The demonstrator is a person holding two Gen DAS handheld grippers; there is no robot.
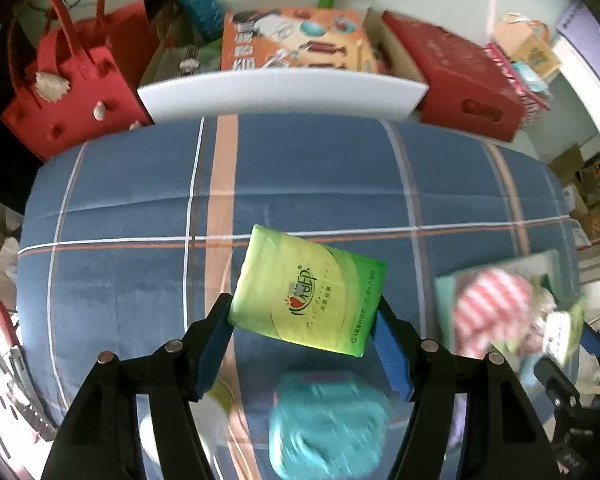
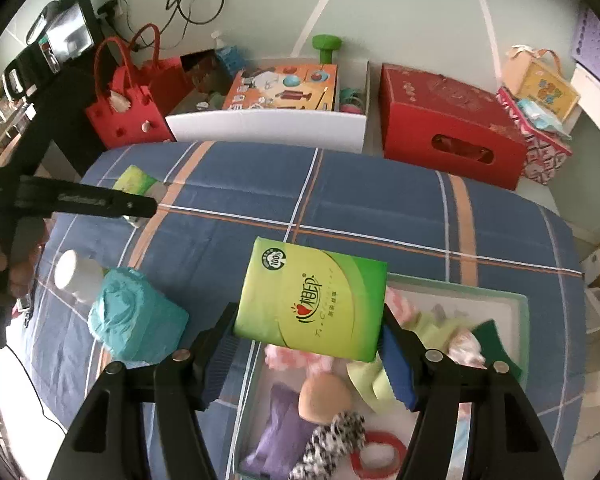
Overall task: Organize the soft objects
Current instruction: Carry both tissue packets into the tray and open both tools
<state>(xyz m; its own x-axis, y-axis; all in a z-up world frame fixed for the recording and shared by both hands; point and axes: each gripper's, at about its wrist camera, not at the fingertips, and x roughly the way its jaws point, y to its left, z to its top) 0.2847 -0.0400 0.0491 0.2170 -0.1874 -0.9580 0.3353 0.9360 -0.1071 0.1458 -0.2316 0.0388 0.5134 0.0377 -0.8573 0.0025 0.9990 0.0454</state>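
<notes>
My left gripper (image 1: pixel 304 310) is shut on a green tissue pack (image 1: pixel 308 288), held off the blue plaid cloth (image 1: pixel 140 200). Below it lie a blurred teal soft bundle (image 1: pixel 328 428) and, to the right, a tray (image 1: pixel 444 284) of soft things. My right gripper (image 2: pixel 310 322) is shut on a second green tissue pack (image 2: pixel 312 300) above the pale green tray (image 2: pixel 460 284), which holds a purple pouch (image 2: pixel 280 432), a peach sponge (image 2: pixel 324 396) and several cloths. In the right wrist view the left gripper (image 2: pixel 140 210) shows at the left with its pack (image 2: pixel 134 180).
A teal bundle (image 2: pixel 136 320) and a white-capped bottle (image 2: pixel 74 270) sit left of the tray. Behind the cloth stand a red felt bag (image 2: pixel 128 112), a white bin (image 2: pixel 268 128) holding an orange box, a green dumbbell (image 2: pixel 326 46) and a red carton (image 2: pixel 448 124).
</notes>
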